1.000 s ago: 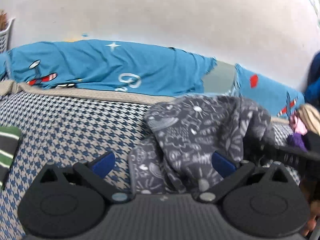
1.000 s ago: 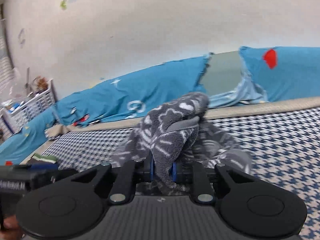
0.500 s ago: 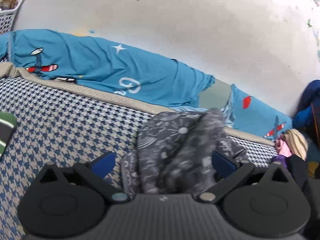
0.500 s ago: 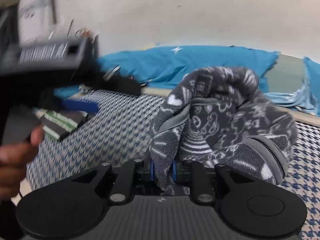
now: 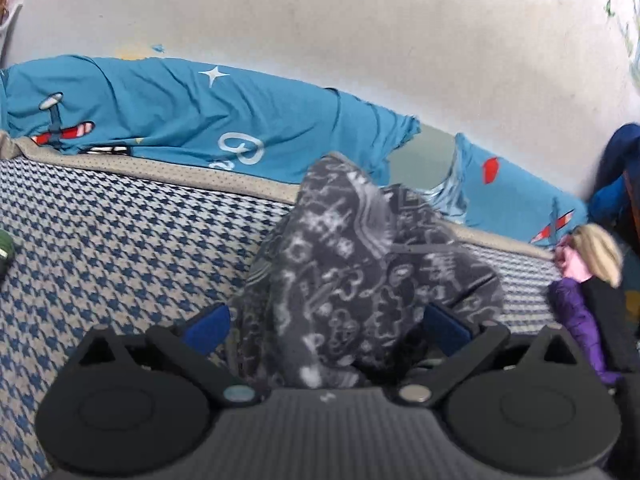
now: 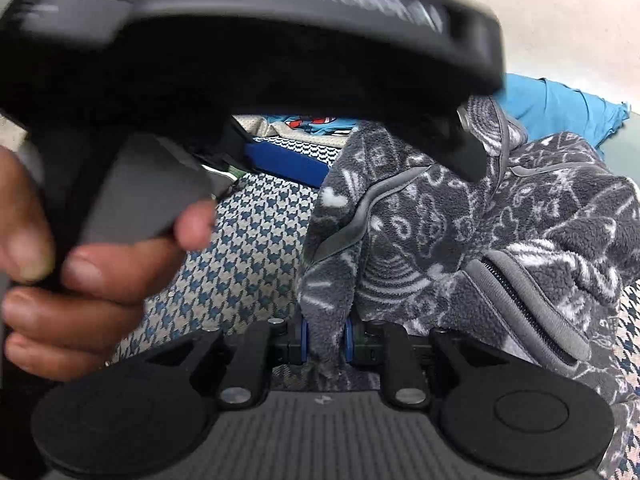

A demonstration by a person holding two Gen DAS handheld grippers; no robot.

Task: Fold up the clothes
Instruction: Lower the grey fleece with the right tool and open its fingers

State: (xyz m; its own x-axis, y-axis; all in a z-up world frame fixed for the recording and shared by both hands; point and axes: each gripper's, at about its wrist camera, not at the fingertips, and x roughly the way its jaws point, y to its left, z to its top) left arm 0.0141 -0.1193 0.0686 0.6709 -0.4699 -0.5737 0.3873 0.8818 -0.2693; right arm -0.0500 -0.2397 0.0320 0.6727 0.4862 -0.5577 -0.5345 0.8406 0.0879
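Observation:
A grey fleece jacket (image 5: 352,280) with a white doodle print is bunched up on the bed. My left gripper (image 5: 326,324) stands open, its blue pads (image 5: 208,326) wide apart on either side of the bunch without pressing it. My right gripper (image 6: 326,340) is shut on a hanging fold of the same jacket (image 6: 460,220), whose zip runs along the right. The left gripper's dark body fills the top of the right wrist view, one of its blue pads (image 6: 288,160) beside the fleece, and a hand (image 6: 80,272) grips its handle.
The bed has a blue and beige houndstooth cover (image 5: 120,248). Blue bedding with plane prints (image 5: 200,120) lies along the white wall. A blonde doll in purple (image 5: 592,248) is at the right edge, a green striped garment (image 5: 4,248) at the left edge.
My right gripper has swung left with the fold, close under the left gripper, which now looms across its view. The fleece has been drawn into a taller bunch between the left jaws.

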